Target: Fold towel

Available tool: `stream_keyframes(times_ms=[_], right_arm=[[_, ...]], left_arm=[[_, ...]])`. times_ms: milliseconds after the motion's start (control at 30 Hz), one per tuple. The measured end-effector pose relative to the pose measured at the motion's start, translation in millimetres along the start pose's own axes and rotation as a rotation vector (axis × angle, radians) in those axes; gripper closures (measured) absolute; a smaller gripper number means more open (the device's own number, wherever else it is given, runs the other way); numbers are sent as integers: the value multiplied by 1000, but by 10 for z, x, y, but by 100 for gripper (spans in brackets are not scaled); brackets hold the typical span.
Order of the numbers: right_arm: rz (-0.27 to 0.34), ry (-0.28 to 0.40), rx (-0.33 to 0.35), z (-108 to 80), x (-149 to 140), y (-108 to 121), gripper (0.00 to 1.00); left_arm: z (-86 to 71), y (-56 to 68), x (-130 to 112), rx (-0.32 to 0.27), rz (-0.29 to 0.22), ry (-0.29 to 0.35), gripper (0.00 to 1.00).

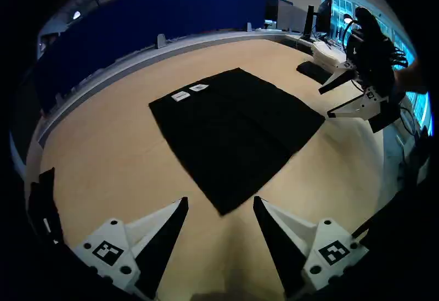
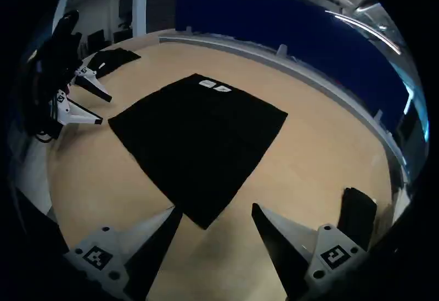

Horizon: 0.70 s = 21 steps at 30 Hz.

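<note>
A black towel (image 1: 236,131) lies flat on the light wooden table (image 1: 110,147), with two small white labels (image 1: 189,92) near its far edge. My left gripper (image 1: 219,210) stands open just short of the towel's near corner, nothing between its fingers. In the right gripper view the same towel (image 2: 200,136) spreads out ahead, and my right gripper (image 2: 217,216) is open right at its near corner. Each gripper appears in the other's view, held in a black-gloved hand: the right one (image 1: 329,102) at the right, the left one (image 2: 104,109) at the left, both open above the table.
A blue partition (image 1: 153,21) runs along the table's far side. Monitors and a keyboard (image 1: 324,48) stand at the far right. A second dark cloth (image 2: 112,56) lies at the far left of the table. A black object (image 2: 356,213) sits near the right edge.
</note>
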State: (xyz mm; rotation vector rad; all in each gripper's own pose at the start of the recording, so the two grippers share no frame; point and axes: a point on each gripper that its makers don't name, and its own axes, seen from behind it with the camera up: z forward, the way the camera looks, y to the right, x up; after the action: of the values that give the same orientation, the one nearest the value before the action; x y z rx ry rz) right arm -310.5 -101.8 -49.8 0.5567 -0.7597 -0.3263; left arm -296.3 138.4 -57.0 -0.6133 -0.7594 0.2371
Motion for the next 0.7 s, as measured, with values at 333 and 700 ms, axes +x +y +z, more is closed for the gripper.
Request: stream_keyframes(times_ms=[333, 700], right_arm=[[8, -54, 18, 132, -190, -34, 4], [24, -58, 37, 174, -240, -69, 20]], left_arm=[[149, 27, -111, -21, -13, -59, 13], [179, 31, -162, -22, -2, -109, 21]])
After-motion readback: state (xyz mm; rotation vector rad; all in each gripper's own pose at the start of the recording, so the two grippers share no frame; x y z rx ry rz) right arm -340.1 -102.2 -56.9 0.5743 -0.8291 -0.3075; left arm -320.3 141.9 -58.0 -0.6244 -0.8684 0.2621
